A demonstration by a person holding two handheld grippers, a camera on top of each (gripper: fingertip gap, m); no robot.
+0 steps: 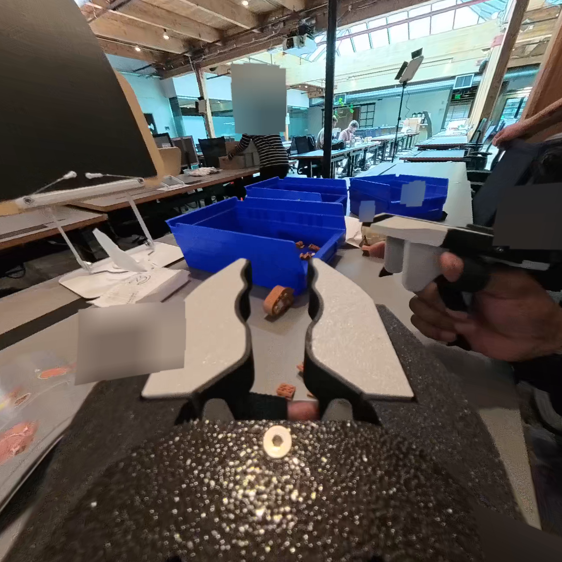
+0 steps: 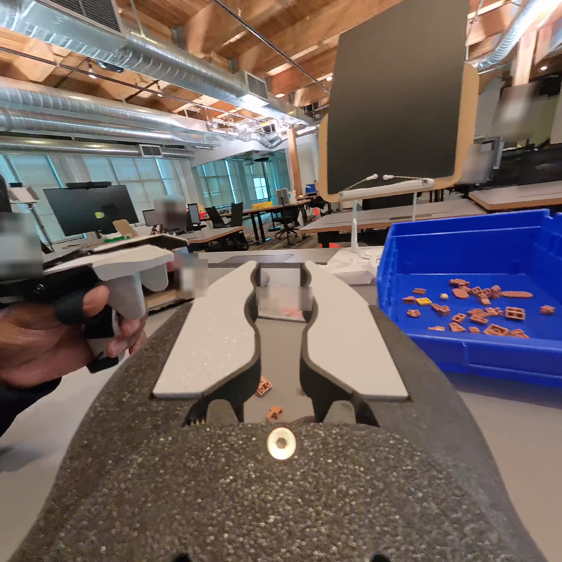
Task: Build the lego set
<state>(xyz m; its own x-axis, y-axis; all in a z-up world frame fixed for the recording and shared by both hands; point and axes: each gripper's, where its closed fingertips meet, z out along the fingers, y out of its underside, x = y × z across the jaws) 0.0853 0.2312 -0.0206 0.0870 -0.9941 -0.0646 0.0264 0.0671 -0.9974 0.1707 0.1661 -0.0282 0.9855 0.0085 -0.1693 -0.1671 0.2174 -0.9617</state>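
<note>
Both tongs (image 1: 279, 292) open beside bin (image 1: 243, 243).

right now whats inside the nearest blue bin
The blue bin holds a scatter of small reddish-brown building bricks, one yellow tile and a tiny cream piece. Its right end runs out of frame, so anything there is unseen.

Both wrist cameras low, close over table (image 1: 380, 273); facing crosswise; share blue bin (image 1: 243, 243).

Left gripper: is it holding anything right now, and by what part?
Nothing. The left gripper has its jaws apart; the brown oval piece lies on the table, untouched.
</note>
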